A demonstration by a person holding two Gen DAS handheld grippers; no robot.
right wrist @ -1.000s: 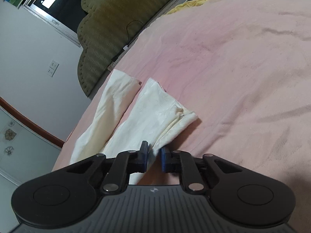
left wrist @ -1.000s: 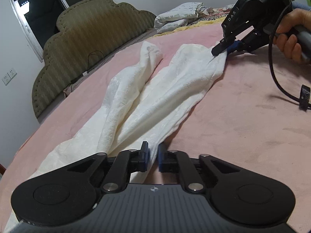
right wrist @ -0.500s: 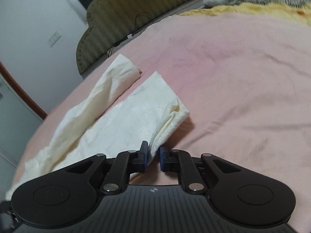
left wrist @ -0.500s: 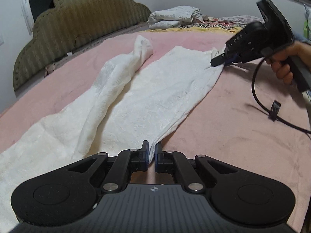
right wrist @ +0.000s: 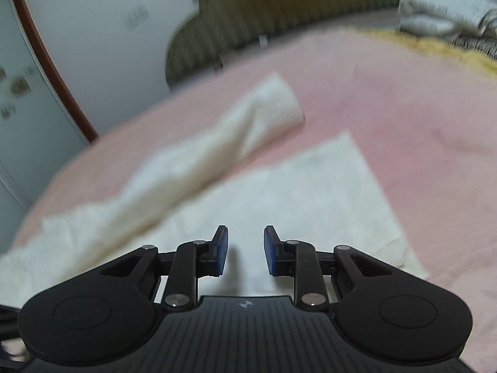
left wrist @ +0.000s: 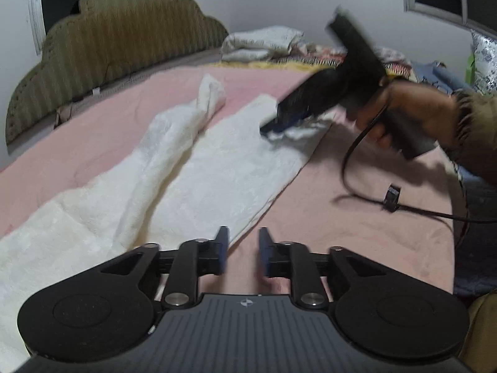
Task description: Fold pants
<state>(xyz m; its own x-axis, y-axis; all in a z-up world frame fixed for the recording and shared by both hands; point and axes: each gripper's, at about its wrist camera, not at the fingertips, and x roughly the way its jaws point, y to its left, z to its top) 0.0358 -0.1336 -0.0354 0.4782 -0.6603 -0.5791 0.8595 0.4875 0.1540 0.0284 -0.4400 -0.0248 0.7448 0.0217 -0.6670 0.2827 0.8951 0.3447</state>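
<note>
The bed point(left wrist: 357, 217), under a pink cover, filled most of both views, with a headboard point(left wrist: 118, 34) at its far end, and the pants point(left wrist: 198, 168) lay lengthwise on it, waist toward the foot and both legs running toward the headboard. The leg farther from the person was bunched and twisted point(right wrist: 236, 130); the nearer leg lay flat and smooth point(right wrist: 310, 192), its hem short of the headboard. A pile of folded bedding point(left wrist: 264, 42) sat beside the headboard, well apart from the pants. The person's hand point(left wrist: 403, 115) carried the right claw point(left wrist: 270, 127) low over the hem end of the flat leg; its jaws were opening, and in the right wrist view nothing lay between the blue pads point(right wrist: 222, 248), though a ruffled bit of cloth showed just under its tip in the left wrist view, so whether the tip touched the cloth could not be told. The left claw point(left wrist: 242, 256) hovered at the pants' edge nearer the foot of the bed, its jaws also opening, with only pink cover visible between them. Both claws held nothing. The step in hand looked like letting go after spreading the nearer leg flat. The next move probably called for taking hold of the bunched leg, straightening it, and laying one leg over the other before folding toward the waist.
</note>
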